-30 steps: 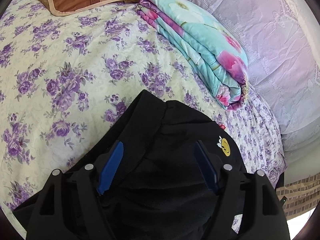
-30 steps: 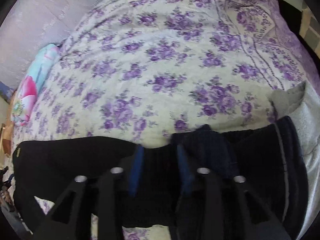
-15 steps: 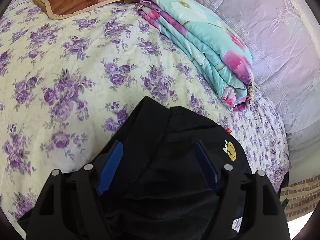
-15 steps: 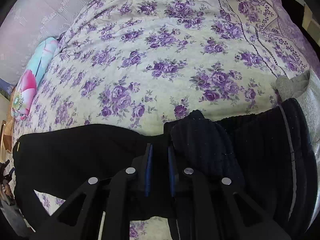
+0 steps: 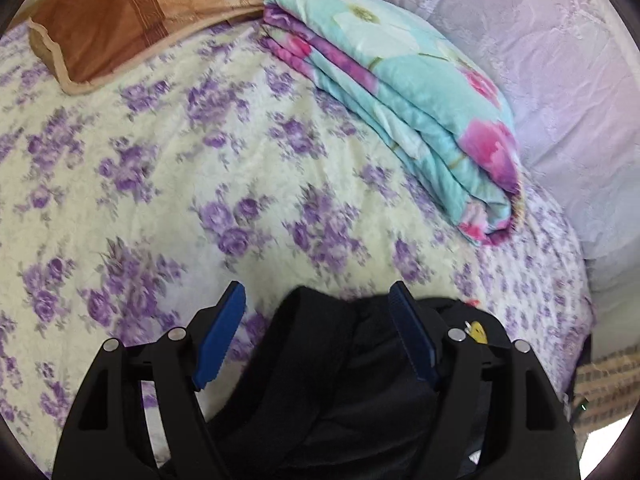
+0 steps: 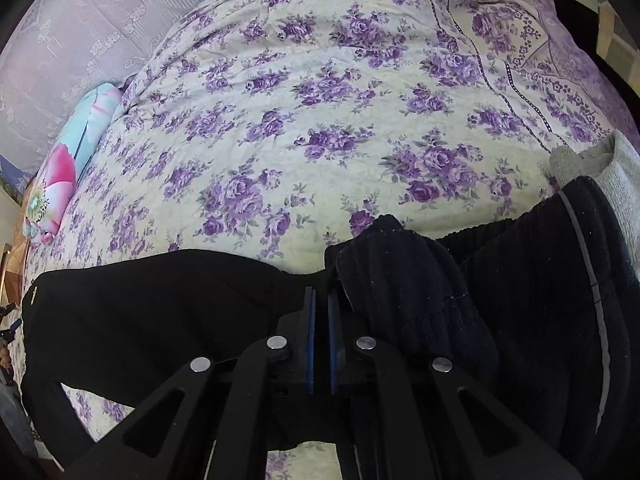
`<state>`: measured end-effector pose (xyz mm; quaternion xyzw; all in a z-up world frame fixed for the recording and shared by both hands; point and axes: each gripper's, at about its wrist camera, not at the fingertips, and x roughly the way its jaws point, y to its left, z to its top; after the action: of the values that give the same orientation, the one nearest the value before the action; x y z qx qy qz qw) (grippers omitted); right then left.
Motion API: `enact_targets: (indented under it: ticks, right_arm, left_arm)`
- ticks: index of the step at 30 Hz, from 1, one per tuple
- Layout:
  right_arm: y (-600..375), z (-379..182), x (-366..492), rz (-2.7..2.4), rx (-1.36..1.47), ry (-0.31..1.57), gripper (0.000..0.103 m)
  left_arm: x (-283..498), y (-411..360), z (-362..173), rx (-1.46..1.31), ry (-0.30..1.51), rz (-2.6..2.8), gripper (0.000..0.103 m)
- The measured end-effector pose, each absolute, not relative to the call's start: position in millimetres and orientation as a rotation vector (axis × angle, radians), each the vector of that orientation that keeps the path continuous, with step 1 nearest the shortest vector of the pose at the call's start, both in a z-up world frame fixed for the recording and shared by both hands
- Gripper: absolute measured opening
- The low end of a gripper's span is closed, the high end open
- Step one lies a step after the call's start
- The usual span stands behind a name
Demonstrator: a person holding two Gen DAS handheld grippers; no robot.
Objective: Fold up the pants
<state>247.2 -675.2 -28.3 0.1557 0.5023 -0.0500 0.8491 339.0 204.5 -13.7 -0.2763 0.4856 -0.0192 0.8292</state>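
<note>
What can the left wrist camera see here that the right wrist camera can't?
Only the left wrist view shows the brown pillow, a yellow smiley patch on the pants, and the left gripper with its jaws apart over the fabric.

Only the right wrist view shows the gray garment, the pants' ribbed cuff, and the right gripper pinched shut on the black cloth.

Both show the black pants, the purple-flowered bedspread and the folded turquoise floral quilt.

The right gripper [image 6: 321, 304] is clamped on the upper edge of the black pants [image 6: 160, 304], which stretch across the purple-flowered bedspread [image 6: 320, 120]. A folded turquoise floral quilt [image 6: 68, 168] lies at far left.
</note>
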Motion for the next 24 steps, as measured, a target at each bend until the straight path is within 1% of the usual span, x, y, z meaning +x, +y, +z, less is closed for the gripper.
enact_targets:
  ticks: [2,3,4,5,6,8,9,11,14,18,20,24]
  right_arm:
    - [-675,-29,248,-0.107,0.337,1.059,0.005]
    - [-676,-29,248,-0.109,0.341,1.058,0.005]
    - [-676,-29,248,-0.112,0.345,1.055,0.005]
    - [-676,-29,247,-0.115,0.351,1.051,0.005]
    - [-676,-29,246,-0.118,0.361,1.047,0.005]
    - [-677,-28,245,-0.125,0.38,1.042,0.005]
    - [-677,-28,243,-0.13,0.39,1.037,0.005]
    - [-677,-26,241,-0.137,0.404,1.027,0.005]
    - [-676,-22,235,-0.145,0.422,1.0,0.005]
    - [-679,-7,225,-0.136,0.475,0.939,0.005]
    - [-676,9,213,-0.117,0.478,0.894,0.004]
    - [-671,40,176,-0.088,0.471,0.817,0.004]
  left_arm:
    - [338,200,-20,-0.558,1.05,-0.091,0.069]
    - [338,198,-24,-0.544,1.054,-0.1,0.063]
    - [339,195,-27,-0.541,1.057,-0.11,0.039]
    - [341,194,-30,-0.551,1.066,-0.127,0.029]
    - [344,195,-33,-0.567,1.064,-0.124,0.028]
    - [347,196,-35,-0.584,1.058,-0.12,0.021]
    - [347,198,-36,-0.597,1.058,-0.123,0.021]
    - [346,201,-34,-0.628,1.05,-0.132,0.011]
    - [338,209,-27,-0.685,1.018,-0.154,0.006]
    - [323,213,-11,-0.721,0.963,-0.174,0.005]
    - [313,213,2,-0.728,0.932,-0.195,0.002]
    - [288,210,27,-0.71,0.874,-0.253,0.002]
